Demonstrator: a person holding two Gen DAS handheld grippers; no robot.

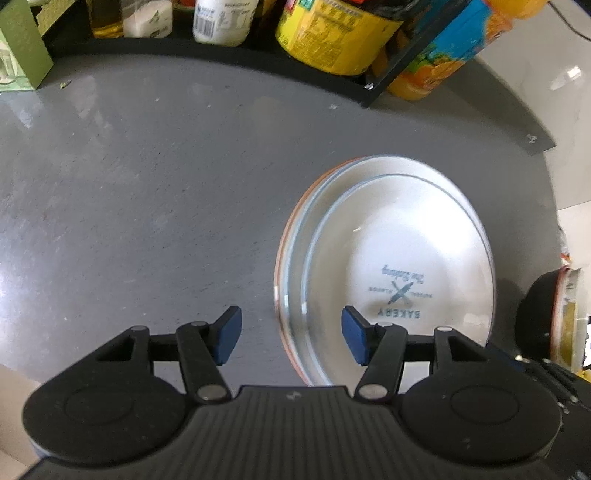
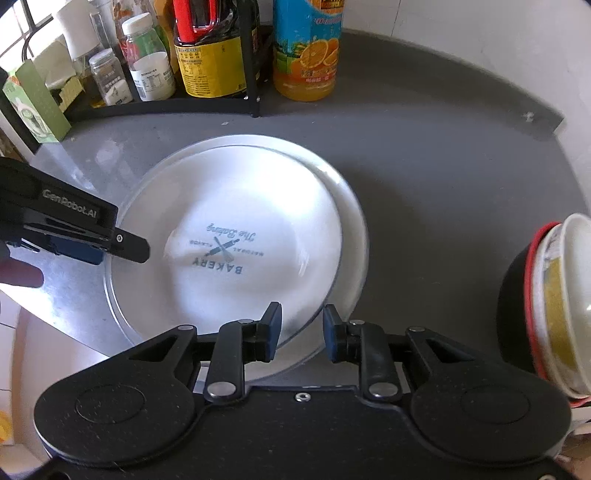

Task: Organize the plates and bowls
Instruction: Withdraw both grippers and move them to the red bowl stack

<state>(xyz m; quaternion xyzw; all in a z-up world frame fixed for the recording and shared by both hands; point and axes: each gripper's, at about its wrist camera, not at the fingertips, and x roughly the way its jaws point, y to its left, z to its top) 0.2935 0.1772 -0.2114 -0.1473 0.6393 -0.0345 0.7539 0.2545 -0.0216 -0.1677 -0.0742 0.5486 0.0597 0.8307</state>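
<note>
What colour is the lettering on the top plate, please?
Blue-grey lettering on the white top plate; clearest from the right wrist.

Both views look steeply down along their own fingers at a grey counter (image 1: 147, 192), from close above it. The left wrist camera sits to the left of the stacked plates (image 1: 399, 258), which fill its lower right; the rack of bottles (image 1: 332, 33) runs along its top edge, very near. The right wrist camera sits at the plates' near edge and sees them (image 2: 236, 236) centred, with the rack further back. Both share the plates, the counter, the rack, the orange juice bottle (image 2: 306, 51) and stacked bowls (image 2: 554, 314) at right. The right view also catches the left gripper (image 2: 122, 247).
</note>
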